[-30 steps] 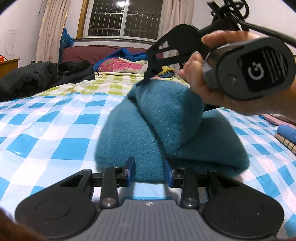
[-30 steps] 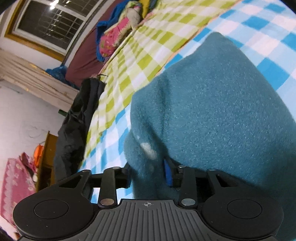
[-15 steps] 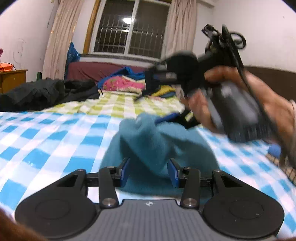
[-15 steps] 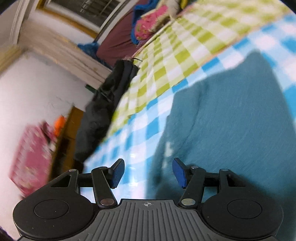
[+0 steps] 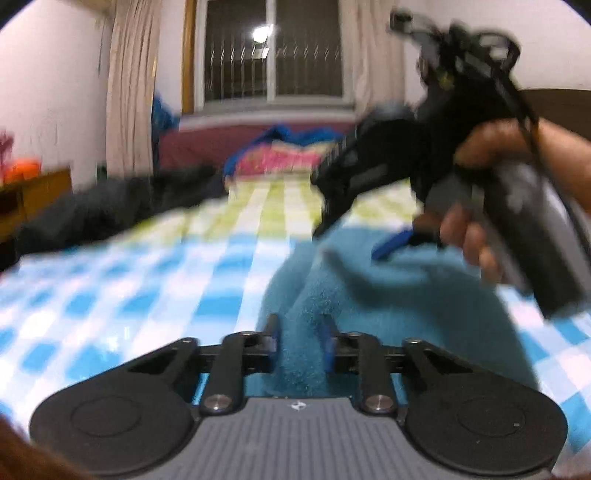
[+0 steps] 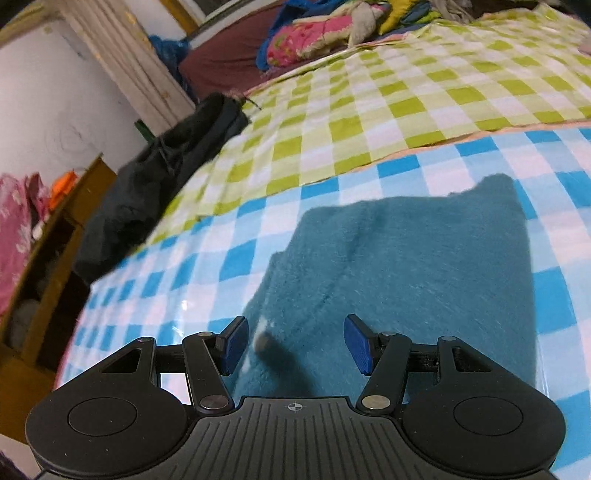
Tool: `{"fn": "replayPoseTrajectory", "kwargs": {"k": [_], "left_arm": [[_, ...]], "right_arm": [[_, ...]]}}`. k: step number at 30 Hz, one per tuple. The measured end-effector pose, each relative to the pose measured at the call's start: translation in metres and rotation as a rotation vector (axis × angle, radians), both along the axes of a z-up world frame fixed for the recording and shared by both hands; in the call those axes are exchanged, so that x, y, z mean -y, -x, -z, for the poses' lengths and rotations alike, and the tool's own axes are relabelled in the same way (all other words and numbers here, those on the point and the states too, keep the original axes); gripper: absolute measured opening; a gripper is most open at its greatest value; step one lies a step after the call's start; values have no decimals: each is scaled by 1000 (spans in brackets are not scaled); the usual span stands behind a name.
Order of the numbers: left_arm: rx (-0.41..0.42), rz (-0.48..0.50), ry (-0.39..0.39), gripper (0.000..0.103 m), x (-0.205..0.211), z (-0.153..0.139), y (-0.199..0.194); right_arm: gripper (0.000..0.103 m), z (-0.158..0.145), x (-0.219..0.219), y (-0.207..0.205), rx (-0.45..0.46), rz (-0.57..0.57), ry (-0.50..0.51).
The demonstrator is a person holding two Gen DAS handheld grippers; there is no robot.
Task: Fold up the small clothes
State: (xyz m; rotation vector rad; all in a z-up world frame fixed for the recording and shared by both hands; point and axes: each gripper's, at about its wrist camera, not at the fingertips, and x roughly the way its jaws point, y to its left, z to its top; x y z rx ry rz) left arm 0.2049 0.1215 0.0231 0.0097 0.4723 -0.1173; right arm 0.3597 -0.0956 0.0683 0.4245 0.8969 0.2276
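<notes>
A teal fleece garment [image 6: 406, 266] lies folded on the blue-checked bedsheet [image 6: 155, 295]. In the left wrist view the garment [image 5: 369, 302] rises between the fingers of my left gripper [image 5: 301, 341], which is shut on a fold of it. My right gripper [image 6: 295, 345] is open and empty, hovering just above the garment's near edge. It also shows in the left wrist view [image 5: 351, 236], blurred, held in a hand above the cloth with its jaws apart.
A green-checked sheet [image 6: 388, 110] covers the far half of the bed. A black jacket [image 6: 155, 173] lies at the left edge. A pile of pink and blue clothes [image 6: 314, 33] sits at the far end. A wooden cabinet [image 6: 48, 258] stands left of the bed.
My right gripper let go of the garment, opened wide and lifted away. The cloth dropped flatter onto the bed. My left gripper closed tighter on the near fold.
</notes>
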Motion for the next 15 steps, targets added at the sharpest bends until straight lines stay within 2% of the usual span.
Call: {"fn": "replayPoseTrajectory", "kwargs": {"k": [3,5,6,8,9,10,13,15], "left_arm": [[-17,-7,25,29,-11,10,0],[-8,0,11,29,-11,10,3],[-4,2,4,29,-11,11,3],[-5,10,18,29,-16,15,4],[-9,10,36,29,-19,15,5],[-12,10,54,29,-22,16,6],[-20,6,103,29,-30,16,10],[-26,-5,104,29,-31,16,11]], "right_arm": [[63,5,-22,-9,8,-26,70],[52,7,-43,-12,38,-63,181],[39,8,-55,-11,55,-64,264],[29,12,-69,-13,66,-81,346],[19,12,-71,-13,67,-89,348],[15,9,-72,-12,67,-96,332],[11,-2,-72,-3,89,-109,293],[10,-7,-74,4,103,-121,263]]}}
